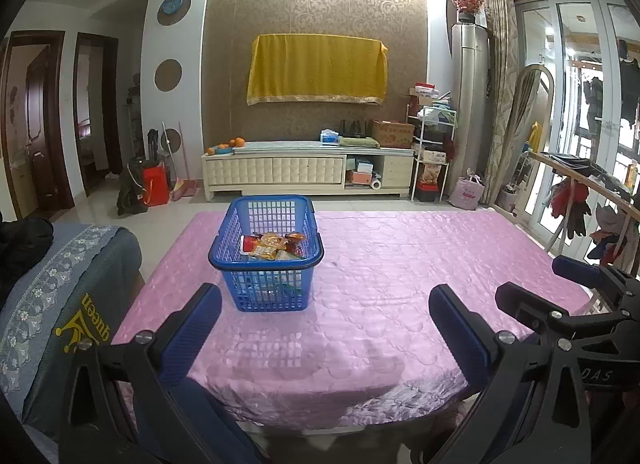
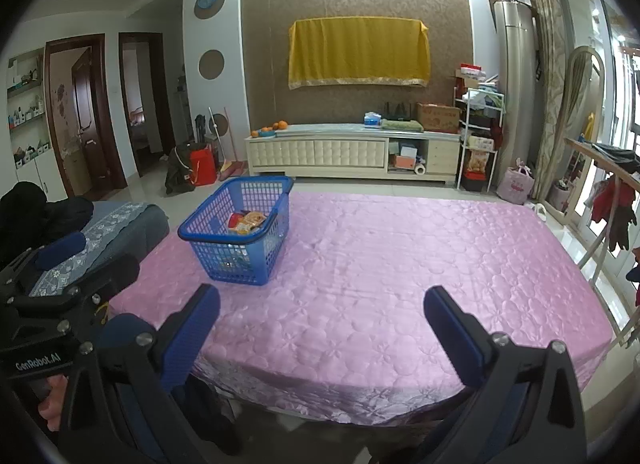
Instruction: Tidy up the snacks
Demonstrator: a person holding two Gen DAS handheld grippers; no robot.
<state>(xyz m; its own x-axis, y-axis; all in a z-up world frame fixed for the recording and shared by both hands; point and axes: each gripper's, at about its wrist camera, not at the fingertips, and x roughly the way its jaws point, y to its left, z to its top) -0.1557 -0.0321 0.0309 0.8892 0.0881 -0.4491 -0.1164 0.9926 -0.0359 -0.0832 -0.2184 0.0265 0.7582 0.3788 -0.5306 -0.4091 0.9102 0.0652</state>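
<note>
A blue plastic basket [image 1: 266, 252] stands on the pink tablecloth [image 1: 380, 264], left of centre. It holds several snack packets [image 1: 274, 245], orange and red. In the right wrist view the basket [image 2: 240, 232] sits at the far left of the table with the snacks [image 2: 246, 222] inside. My left gripper [image 1: 324, 304] is open and empty, held above the near edge of the table, just short of the basket. My right gripper [image 2: 320, 304] is open and empty, to the right of the basket. The right gripper also shows in the left wrist view [image 1: 560, 288].
A chair with a grey-blue cover [image 1: 60, 304] stands at the table's left side. A wooden rack with clothes [image 1: 592, 200] stands to the right. A cream TV cabinet [image 1: 308, 168] lines the far wall. The left gripper's body [image 2: 48, 296] shows at the left.
</note>
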